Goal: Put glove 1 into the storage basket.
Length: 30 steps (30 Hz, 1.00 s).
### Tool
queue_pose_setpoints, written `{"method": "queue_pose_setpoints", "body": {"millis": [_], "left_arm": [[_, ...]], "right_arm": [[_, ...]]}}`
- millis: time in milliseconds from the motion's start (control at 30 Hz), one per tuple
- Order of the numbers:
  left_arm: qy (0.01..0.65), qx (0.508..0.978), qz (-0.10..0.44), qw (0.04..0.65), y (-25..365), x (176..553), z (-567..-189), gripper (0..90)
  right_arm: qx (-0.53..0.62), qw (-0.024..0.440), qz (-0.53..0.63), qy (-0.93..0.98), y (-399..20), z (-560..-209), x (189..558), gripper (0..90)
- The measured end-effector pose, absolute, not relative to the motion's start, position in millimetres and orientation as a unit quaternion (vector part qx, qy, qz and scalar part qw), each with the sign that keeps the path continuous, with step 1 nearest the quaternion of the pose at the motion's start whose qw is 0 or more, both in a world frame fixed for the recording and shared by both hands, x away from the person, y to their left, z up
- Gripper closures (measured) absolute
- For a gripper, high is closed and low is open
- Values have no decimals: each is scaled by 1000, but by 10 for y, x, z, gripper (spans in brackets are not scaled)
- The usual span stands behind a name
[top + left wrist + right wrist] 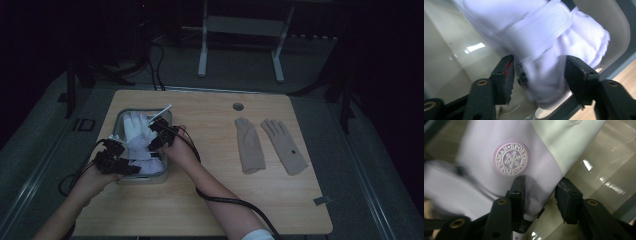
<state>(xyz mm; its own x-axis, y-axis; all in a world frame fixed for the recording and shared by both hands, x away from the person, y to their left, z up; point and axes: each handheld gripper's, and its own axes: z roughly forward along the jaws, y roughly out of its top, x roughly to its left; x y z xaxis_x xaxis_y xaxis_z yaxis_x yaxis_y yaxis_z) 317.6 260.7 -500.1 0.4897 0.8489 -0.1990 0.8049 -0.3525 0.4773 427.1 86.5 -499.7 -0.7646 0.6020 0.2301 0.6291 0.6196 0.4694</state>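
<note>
Forearms reach in from the near table edge toward a pale tray at the table's left. At the tray's near-left corner, the left gripper stands part open, white glove fabric loose between its jaws. Over the tray's right rim, the right gripper gapes likewise around the snowflake-badged cuff. Well right of the tray lie two beige gloves, flat.

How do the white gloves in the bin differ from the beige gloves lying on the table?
The white gloves are pale, puffy and bunched together inside the bin, with both grippers over them; the beige gloves are thin and darker. The beige gloves lie flat and apart on the bare table, away from the hands. Both are pairs, fingers pointing away from the person.
</note>
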Motion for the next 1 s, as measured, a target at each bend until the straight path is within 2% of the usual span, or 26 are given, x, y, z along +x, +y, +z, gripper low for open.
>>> {"method": "queue_pose_setpoints", "body": {"millis": [200,467,1000], "left_arm": [[527,790,64,309,2741,3073,-4929,381],[510,785,87,341,2684,2949,-4761,384],[458,804,90,368,2199,2940,-4580,415]], "right_arm": [[-337,36,-298,-893,777,-4861,4280,447],[-317,36,-316,-893,635,-4665,4210,423],[-309,13,-333,-891,158,-4484,4137,423]]}}
